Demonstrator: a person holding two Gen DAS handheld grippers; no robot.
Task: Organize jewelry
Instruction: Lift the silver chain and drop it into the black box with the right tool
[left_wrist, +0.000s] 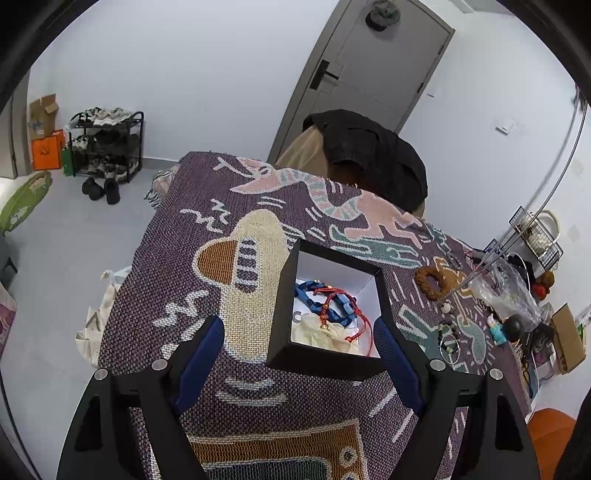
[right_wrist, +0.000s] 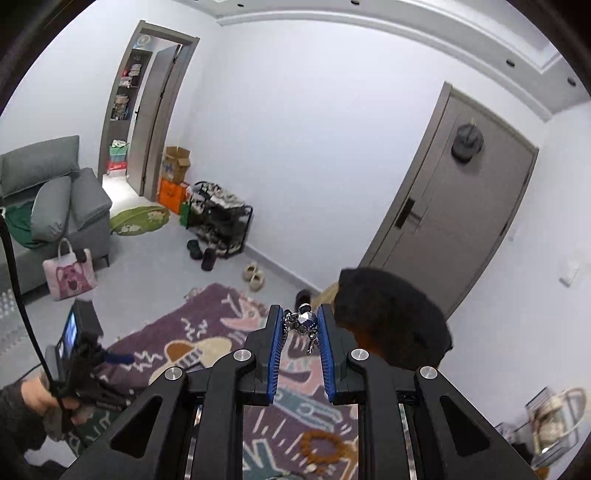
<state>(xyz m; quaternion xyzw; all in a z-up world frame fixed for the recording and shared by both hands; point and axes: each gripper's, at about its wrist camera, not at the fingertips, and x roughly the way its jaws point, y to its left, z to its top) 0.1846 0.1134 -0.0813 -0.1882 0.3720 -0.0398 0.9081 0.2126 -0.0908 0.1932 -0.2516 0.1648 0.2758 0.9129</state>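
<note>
Left gripper (left_wrist: 299, 339): fingers apart, black jewelry box (left_wrist: 325, 310) between them, right pad beside its wall. Right gripper (right_wrist: 300, 325): fingertips clamped on silver beaded bracelet (right_wrist: 304, 323).

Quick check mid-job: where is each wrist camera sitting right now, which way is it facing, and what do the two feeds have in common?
Left wrist: low over the patterned cloth, angled down at the open black box; its own left gripper stands wide around the box.
Right wrist: raised, facing across the room; its right gripper pinches a silver chain; a hand holding the other gripper shows at lower left.
Shared: cloth, brown bead bracelet, grey door, shoe rack.
</note>
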